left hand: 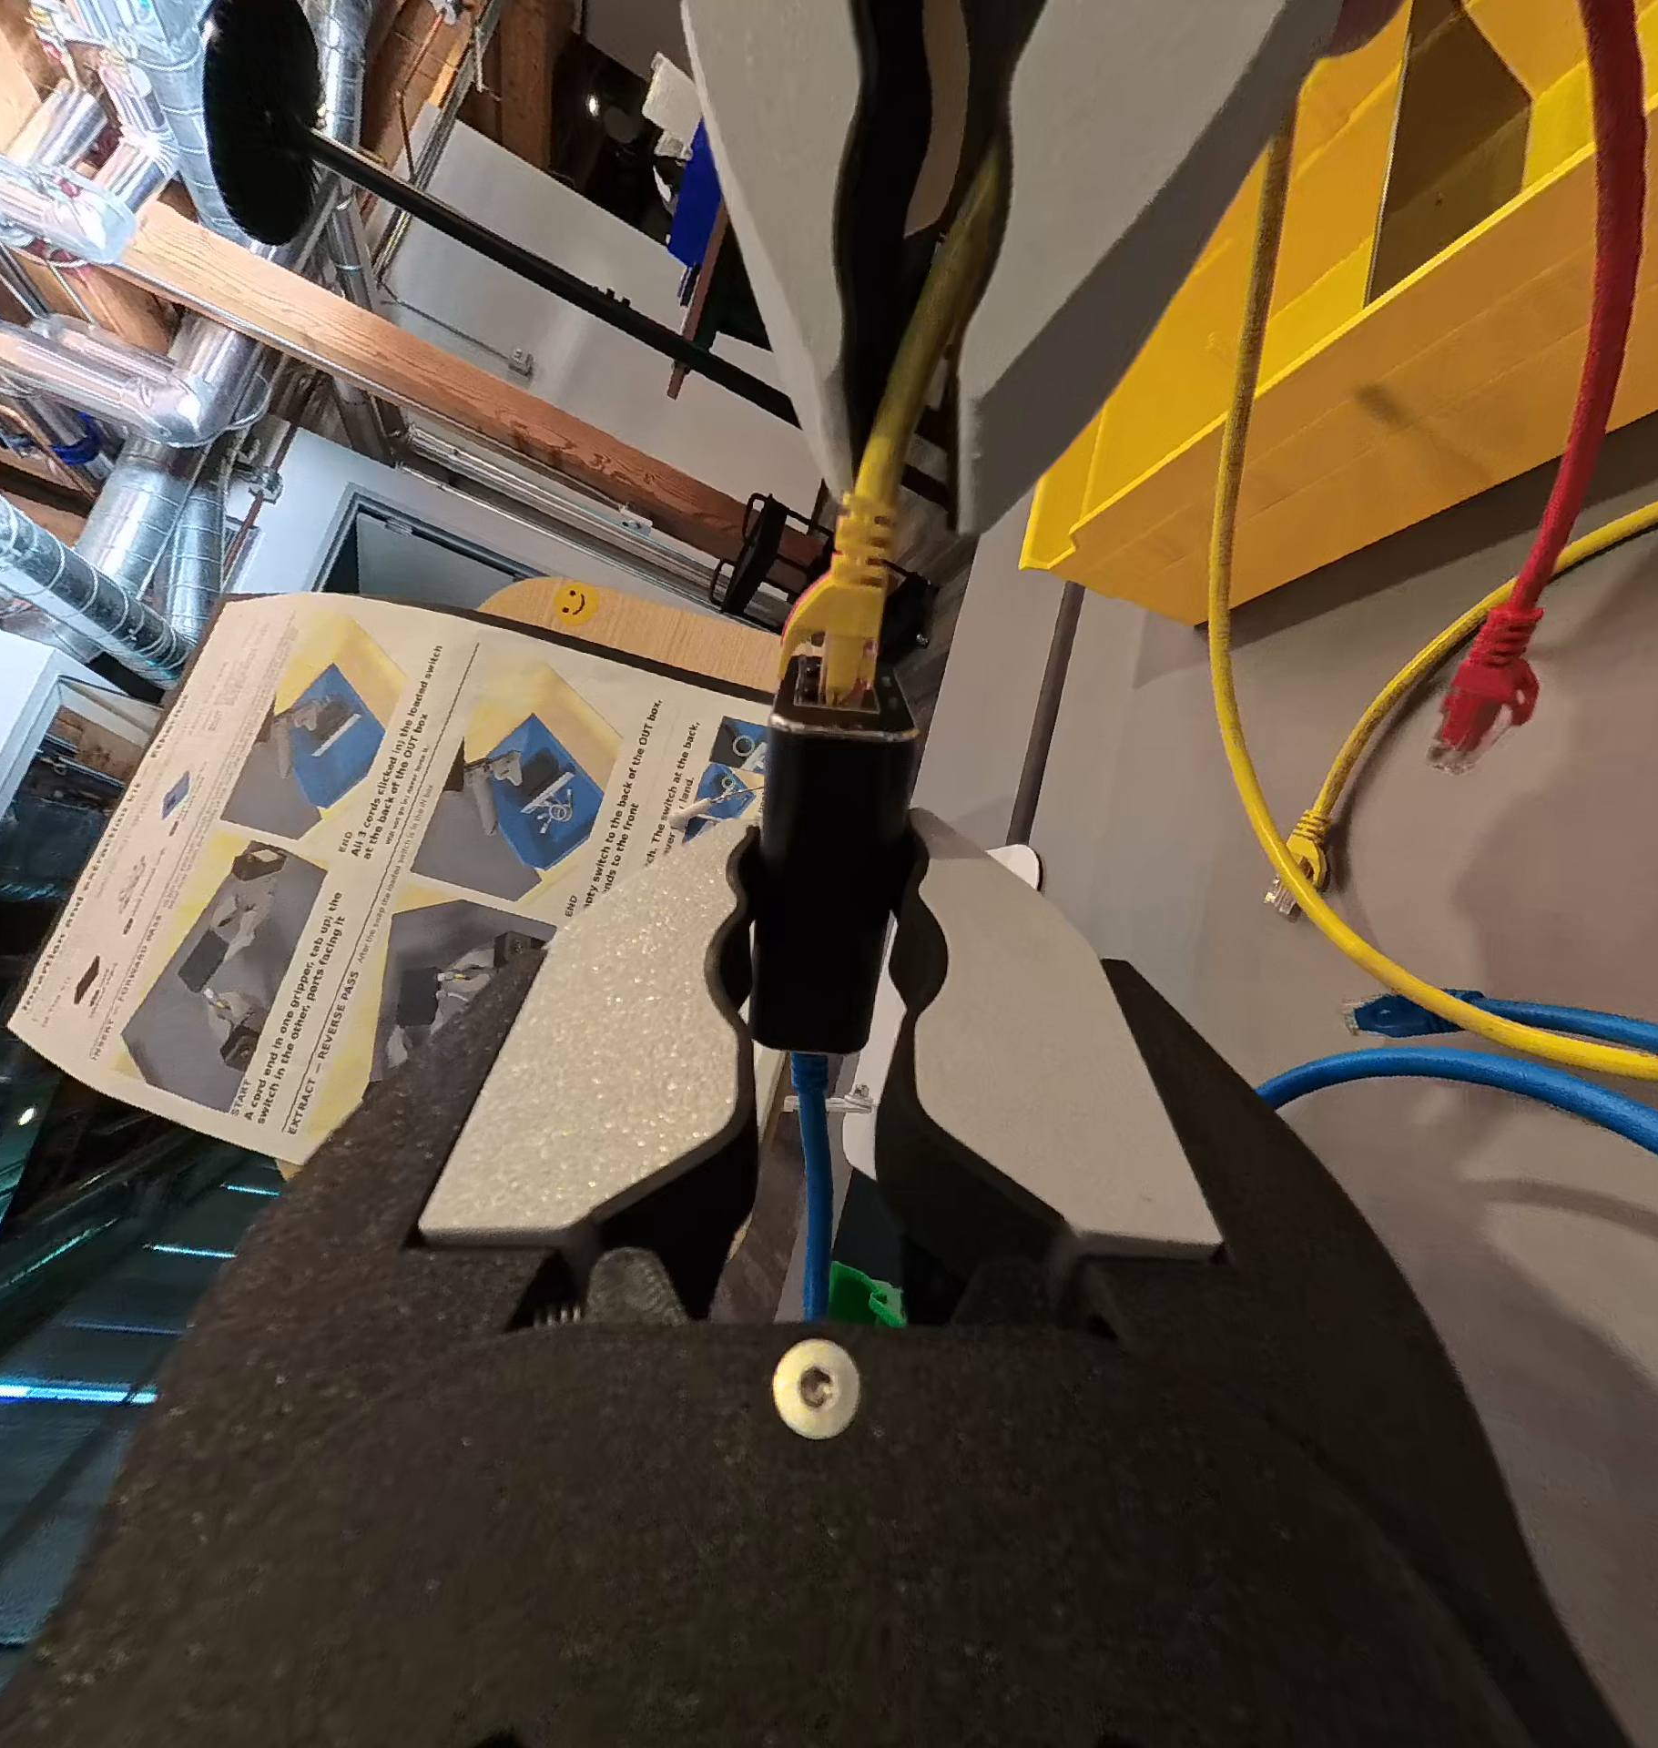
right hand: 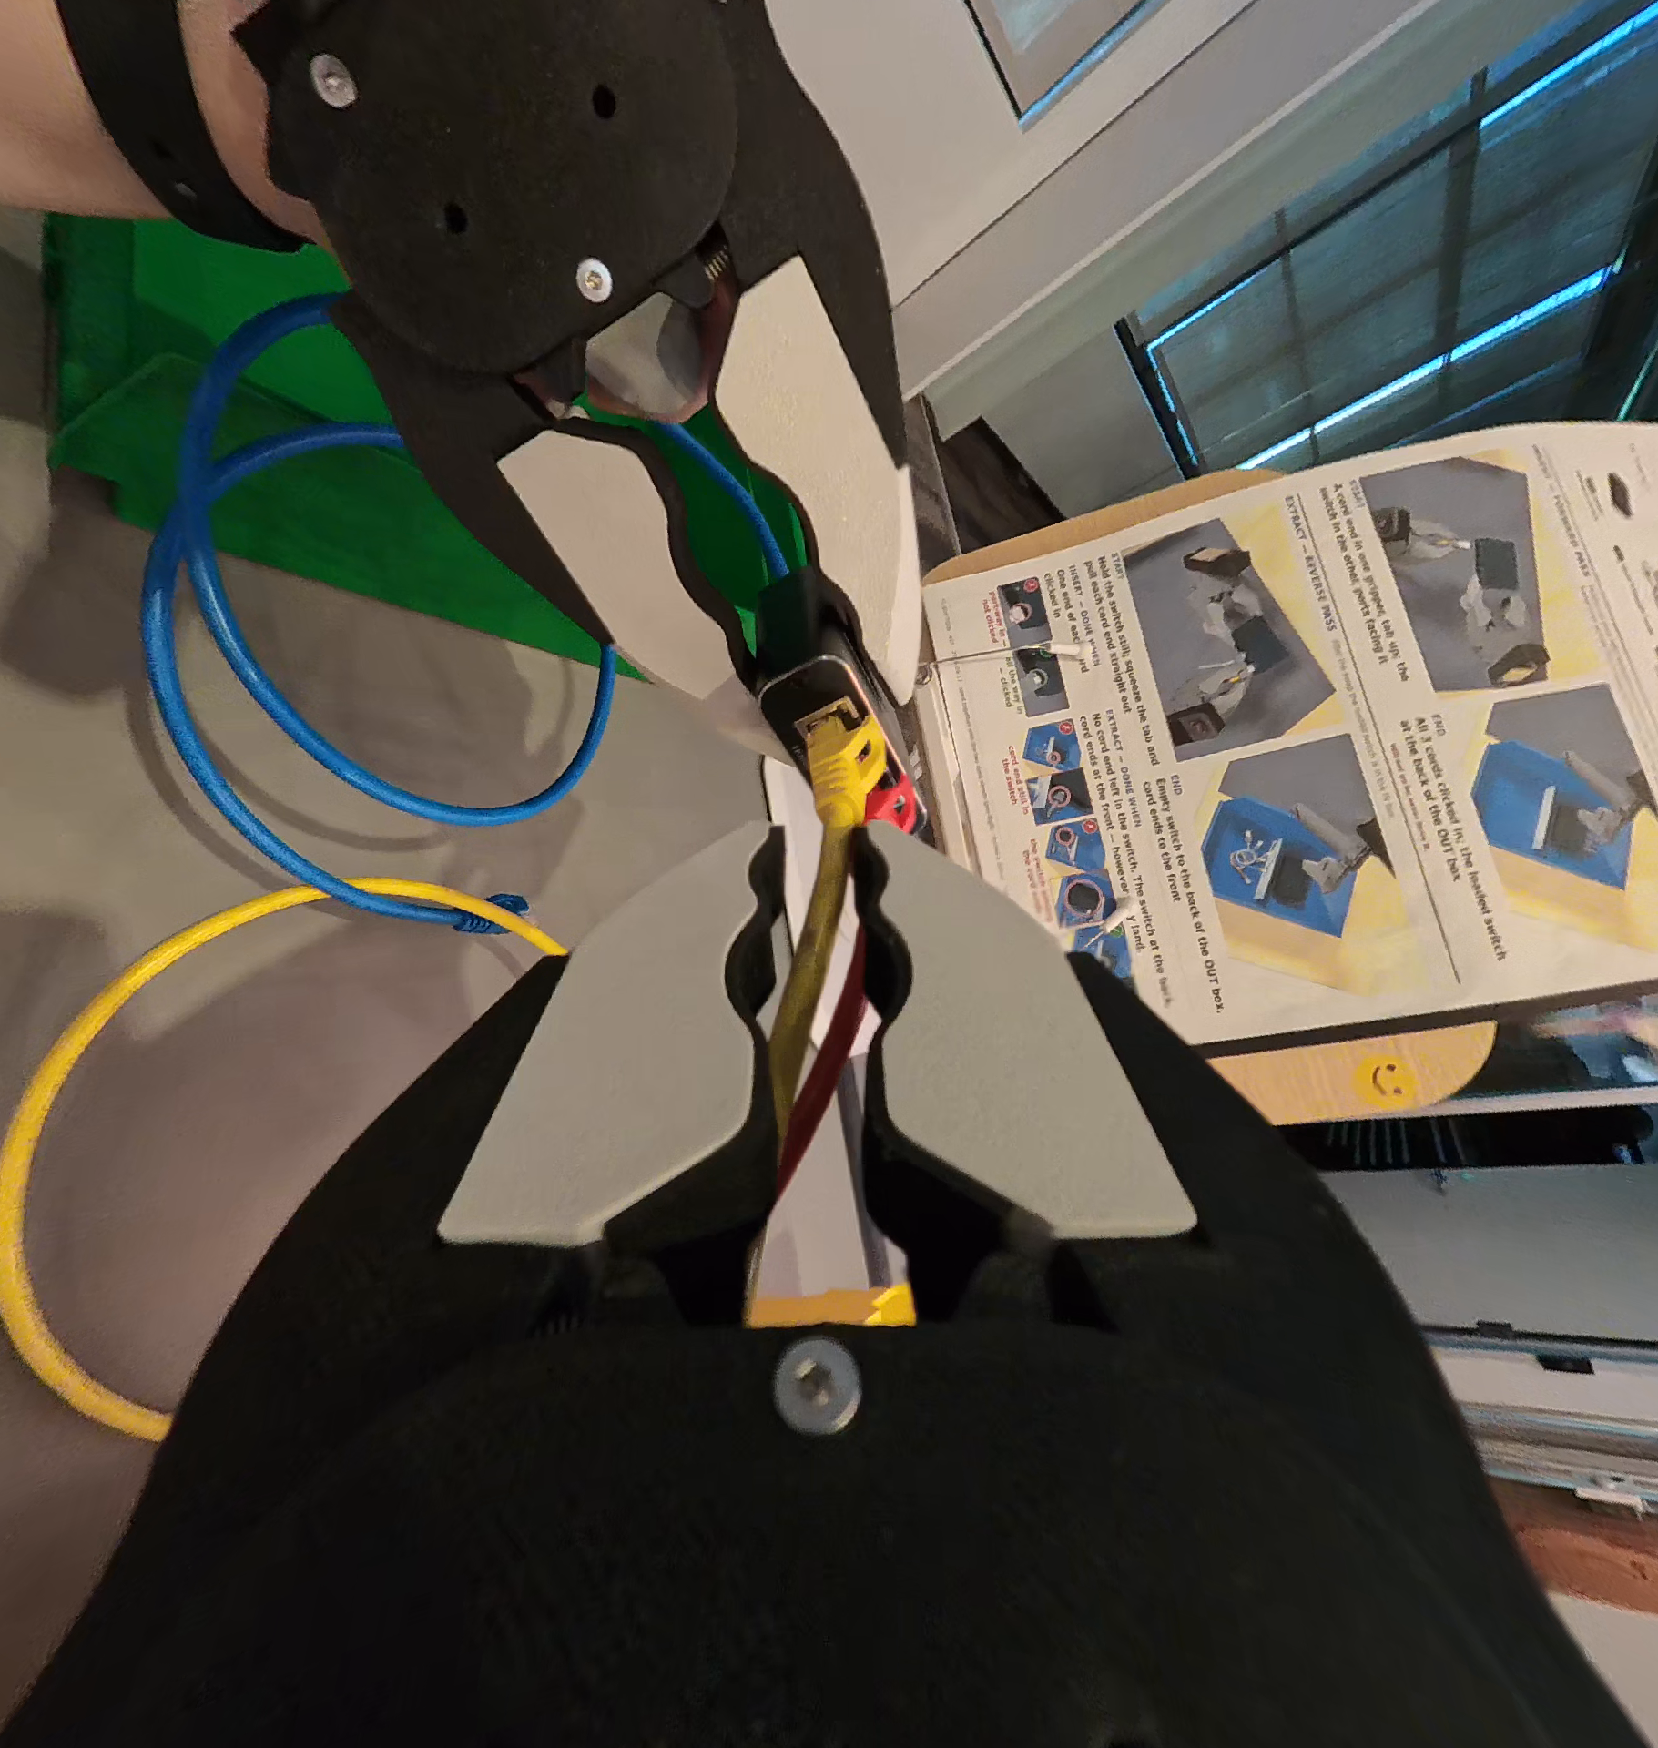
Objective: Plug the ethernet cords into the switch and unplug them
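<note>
My left gripper [left hand: 829, 856] is shut on the black switch [left hand: 834, 785] and holds it upright, ports facing away. It also shows in the right wrist view [right hand: 811, 662], gripping the switch [right hand: 806, 695]. A yellow plug [left hand: 853, 605] sits in a port, and in the right wrist view [right hand: 839, 757] a red plug [right hand: 891, 804] sits in the port beside it. My right gripper [right hand: 820, 851] is shut on the yellow cord [right hand: 811, 946] just behind the plug. The red cord [right hand: 834, 1050] runs between the fingers beside it.
Loose on the grey table [left hand: 1468, 1419] lie a red plug end [left hand: 1487, 700], a yellow plug end [left hand: 1302, 856] and blue cords [left hand: 1468, 1031]. A yellow bin [left hand: 1373, 378] stands behind and a green bin [right hand: 238, 473] at the side. An instruction sheet [right hand: 1326, 757] lies nearby. Across from one pair of fingers to the other is roughly 6 cm.
</note>
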`<state>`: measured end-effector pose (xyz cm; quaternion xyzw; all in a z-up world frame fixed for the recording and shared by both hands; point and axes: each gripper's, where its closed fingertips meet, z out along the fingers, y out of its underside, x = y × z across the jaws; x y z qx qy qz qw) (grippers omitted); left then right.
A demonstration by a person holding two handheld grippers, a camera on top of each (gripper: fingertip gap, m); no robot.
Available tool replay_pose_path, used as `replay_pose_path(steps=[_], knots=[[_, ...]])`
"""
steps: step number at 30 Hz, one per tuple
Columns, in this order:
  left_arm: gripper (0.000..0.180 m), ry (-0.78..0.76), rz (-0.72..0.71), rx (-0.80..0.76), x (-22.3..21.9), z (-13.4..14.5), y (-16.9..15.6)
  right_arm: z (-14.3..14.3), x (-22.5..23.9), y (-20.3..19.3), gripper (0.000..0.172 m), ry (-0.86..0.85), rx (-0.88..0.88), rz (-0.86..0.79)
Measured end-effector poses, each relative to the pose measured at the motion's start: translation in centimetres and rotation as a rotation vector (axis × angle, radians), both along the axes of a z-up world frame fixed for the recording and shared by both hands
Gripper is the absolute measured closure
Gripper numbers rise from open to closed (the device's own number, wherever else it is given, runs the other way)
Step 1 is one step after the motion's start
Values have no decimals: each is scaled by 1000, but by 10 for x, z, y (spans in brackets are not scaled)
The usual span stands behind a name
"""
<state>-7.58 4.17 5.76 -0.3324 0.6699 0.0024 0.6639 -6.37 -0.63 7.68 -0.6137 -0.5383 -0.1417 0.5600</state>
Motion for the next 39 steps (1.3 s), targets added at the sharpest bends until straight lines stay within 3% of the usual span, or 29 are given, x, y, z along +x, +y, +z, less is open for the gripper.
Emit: replay_pose_path(steps=[6, 14, 18, 39], knots=[[156, 15, -13, -5, -2, -2, -1, 15, -10, -16, 149, -60, 153, 94], [156, 80, -13, 26, 5, -11, -8, -7, -3, 5, 147, -269, 216, 20], [156, 86, -15, 36, 7, -13, -9, -13, 1, 10, 155, -280, 207, 14], [156, 156, -14, 36, 11, -29, -8, -30, 2, 19, 156, -215, 132, 37]])
